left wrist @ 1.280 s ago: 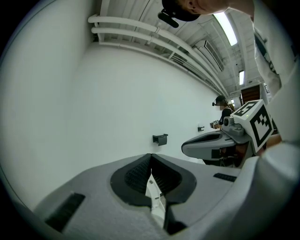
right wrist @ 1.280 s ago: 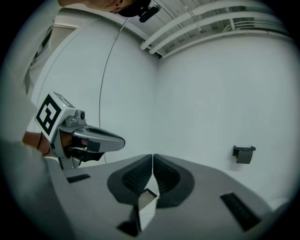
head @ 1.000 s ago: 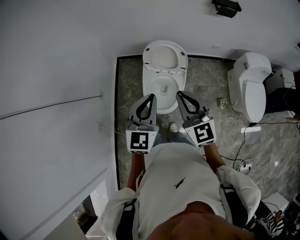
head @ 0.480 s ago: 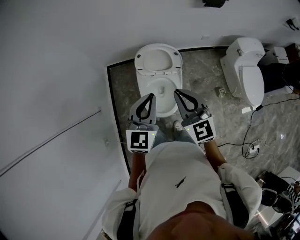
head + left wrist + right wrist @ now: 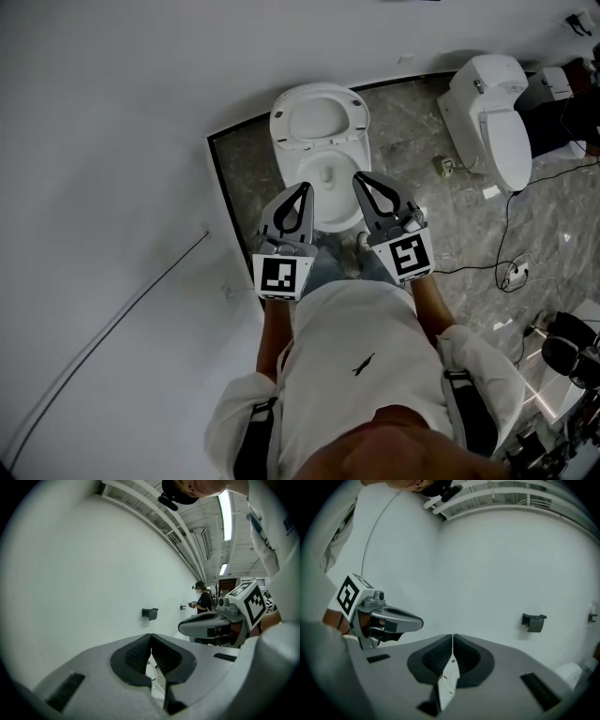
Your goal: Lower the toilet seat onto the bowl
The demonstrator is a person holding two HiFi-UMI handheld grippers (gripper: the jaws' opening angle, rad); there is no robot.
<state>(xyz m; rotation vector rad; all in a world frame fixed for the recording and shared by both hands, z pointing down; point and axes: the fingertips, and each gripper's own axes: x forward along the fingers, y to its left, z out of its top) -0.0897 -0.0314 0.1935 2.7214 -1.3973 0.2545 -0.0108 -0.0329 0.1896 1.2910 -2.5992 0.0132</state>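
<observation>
Glossy white ceramic toilet (image 5: pixel 319 155) on polished, grey-veined stone floor (image 5: pixel 412 159); smooth, matt white wall (image 5: pixel 112 141).

The left claw (image 5: pixel 303 190) and the right claw (image 5: pixel 360 179) are held out side by side ahead of the person's torso (image 5: pixel 352 356), tips angled slightly toward each other. Each claw's jaws are pressed together, gripping nothing. Bare forearms (image 5: pixel 273 328) extend behind each claw.

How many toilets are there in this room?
2. One toilet stands straight ahead of the person, its seat raised. A second toilet stands further off to the right. Others may lie outside the picture.
</observation>
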